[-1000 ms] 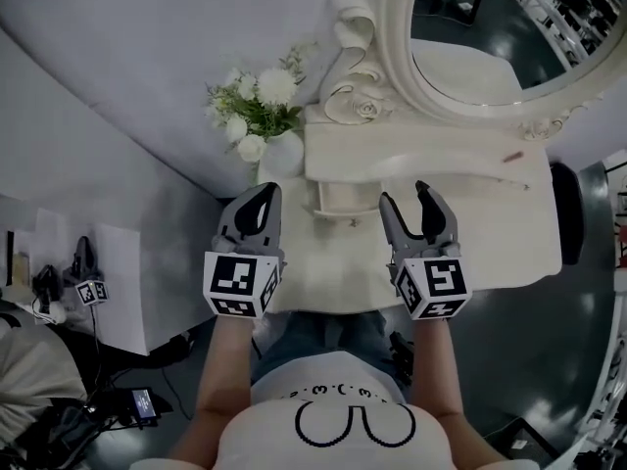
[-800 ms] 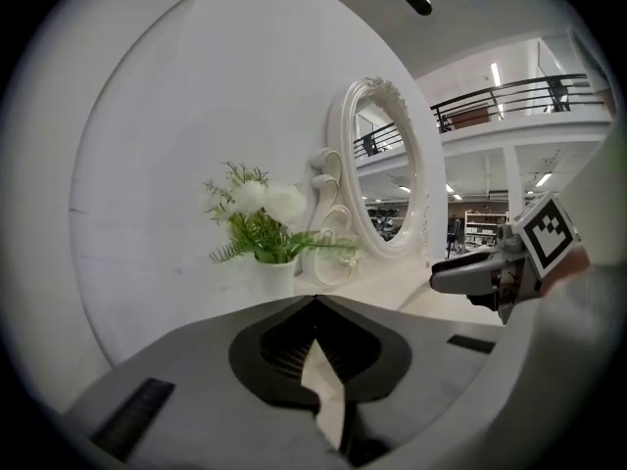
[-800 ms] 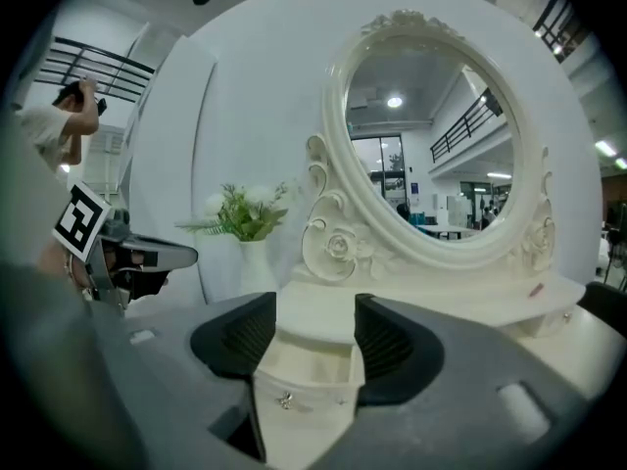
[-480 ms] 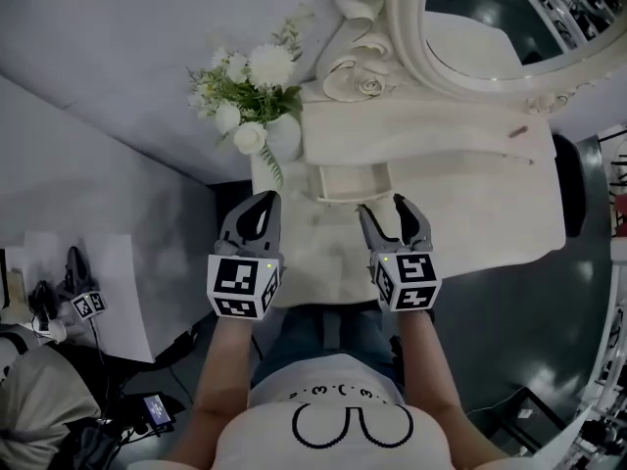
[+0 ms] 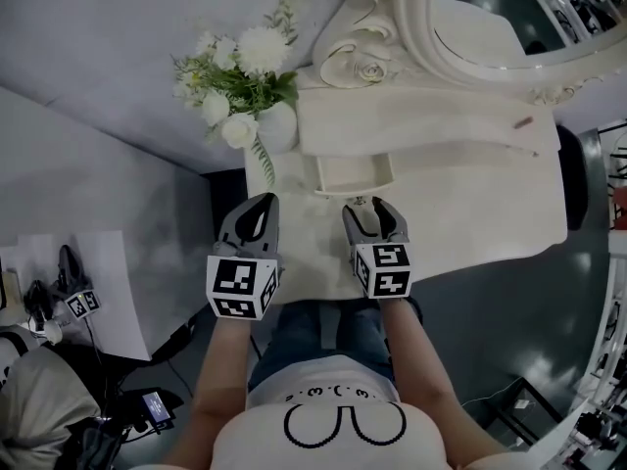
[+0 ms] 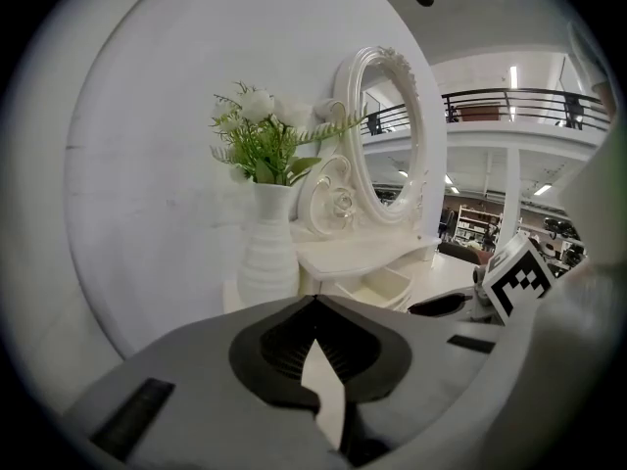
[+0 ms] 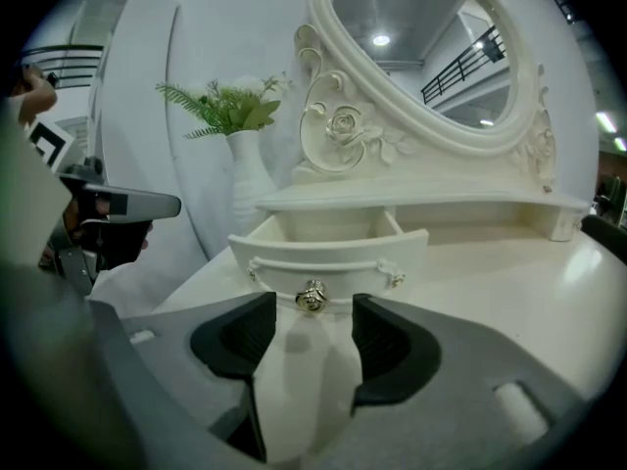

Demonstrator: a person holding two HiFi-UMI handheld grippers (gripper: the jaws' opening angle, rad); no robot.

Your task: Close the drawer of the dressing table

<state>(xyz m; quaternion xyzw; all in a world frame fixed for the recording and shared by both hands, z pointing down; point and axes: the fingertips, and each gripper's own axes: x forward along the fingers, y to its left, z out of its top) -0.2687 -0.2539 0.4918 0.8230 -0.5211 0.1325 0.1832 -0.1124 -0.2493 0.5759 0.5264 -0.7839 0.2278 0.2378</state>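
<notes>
Glossy cream curved drawer (image 7: 333, 250) stands open; right gripper (image 7: 313, 323) gapes empty before its rosette metal knob (image 7: 312, 299); left gripper (image 6: 314, 306) closed, empty.

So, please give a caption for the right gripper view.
Open right gripper lined up with the open drawer and its knob.

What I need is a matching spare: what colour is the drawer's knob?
The knob is pale metallic gold; clearest in the right gripper view.
</notes>
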